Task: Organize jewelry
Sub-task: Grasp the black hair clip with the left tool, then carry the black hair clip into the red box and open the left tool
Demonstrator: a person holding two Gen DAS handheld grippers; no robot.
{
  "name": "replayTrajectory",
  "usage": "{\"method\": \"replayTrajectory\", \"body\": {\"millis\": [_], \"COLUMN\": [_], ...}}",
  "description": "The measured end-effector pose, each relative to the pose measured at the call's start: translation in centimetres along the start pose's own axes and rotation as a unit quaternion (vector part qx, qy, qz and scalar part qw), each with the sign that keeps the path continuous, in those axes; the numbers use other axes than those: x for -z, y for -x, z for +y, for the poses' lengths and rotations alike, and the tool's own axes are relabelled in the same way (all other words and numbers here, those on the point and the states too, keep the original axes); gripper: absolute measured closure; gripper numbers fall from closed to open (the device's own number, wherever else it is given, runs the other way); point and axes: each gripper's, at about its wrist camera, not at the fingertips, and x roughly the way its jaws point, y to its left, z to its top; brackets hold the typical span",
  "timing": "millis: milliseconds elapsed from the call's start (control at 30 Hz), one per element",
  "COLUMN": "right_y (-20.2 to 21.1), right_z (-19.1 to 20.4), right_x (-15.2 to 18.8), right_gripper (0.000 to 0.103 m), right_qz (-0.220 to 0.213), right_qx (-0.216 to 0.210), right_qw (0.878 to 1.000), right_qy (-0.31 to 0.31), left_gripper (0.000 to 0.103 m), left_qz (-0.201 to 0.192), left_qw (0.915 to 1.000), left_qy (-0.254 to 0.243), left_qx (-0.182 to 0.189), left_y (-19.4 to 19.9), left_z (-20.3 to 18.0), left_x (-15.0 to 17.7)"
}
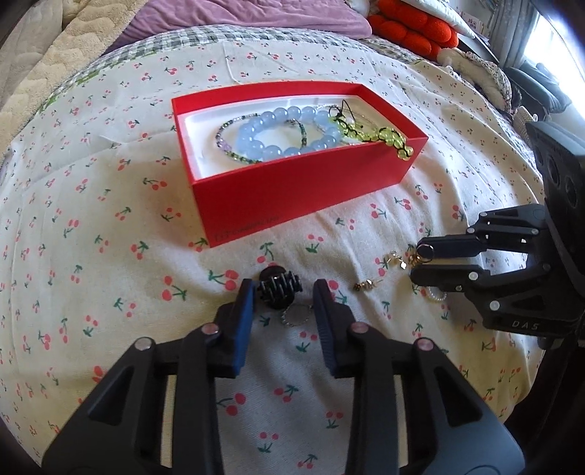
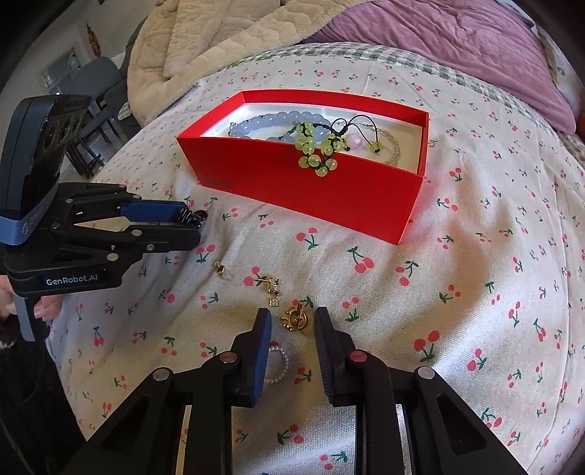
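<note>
A red box (image 1: 292, 190) (image 2: 310, 190) on the cherry-print bedspread holds a blue bead bracelet (image 1: 289, 131), a thin beaded bracelet (image 1: 228, 140) and a green bead bracelet (image 2: 318, 149) that hangs over its front wall. My left gripper (image 1: 283, 288) is open, its fingers either side of a black hair claw (image 1: 279, 287), with a small silver ring (image 1: 296, 315) just behind. My right gripper (image 2: 292, 316) is open around a gold earring (image 2: 294, 318). A pearl ring (image 2: 278, 365) lies between its fingers. More gold earrings (image 2: 273, 290) (image 2: 223, 271) lie ahead.
A beige quilt (image 2: 204, 40) and a purple blanket (image 2: 457, 44) are heaped behind the box. An orange cushion (image 1: 413, 27) lies at the far right of the bed. Chairs (image 2: 95, 109) stand beyond the bed's left edge.
</note>
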Motion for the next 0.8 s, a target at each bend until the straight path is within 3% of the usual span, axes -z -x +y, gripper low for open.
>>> {"method": "replayTrajectory", "body": {"millis": [267,800], "right_y": [0.0,2.4], "right_z": [-0.2,-0.3], "right_x": [-0.4,-1.7], "right_gripper": [0.09,0.09], "right_qz": [-0.003,-0.033], "right_qx": [0.003,-0.001], "right_qw": [1.0,0.999], "right_qy": [-0.009,-0.023], "left_gripper": [0.077,0.077], "left_qz": [0.002,-0.024], "left_qw": [0.9999,0.9985], "left_qy": [0.006,0.05], "left_qx": [-0.009,0.001], "left_y": [-0.3,2.8], "left_z": [0.0,1.4], "left_x": [-0.4,-1.4]}}
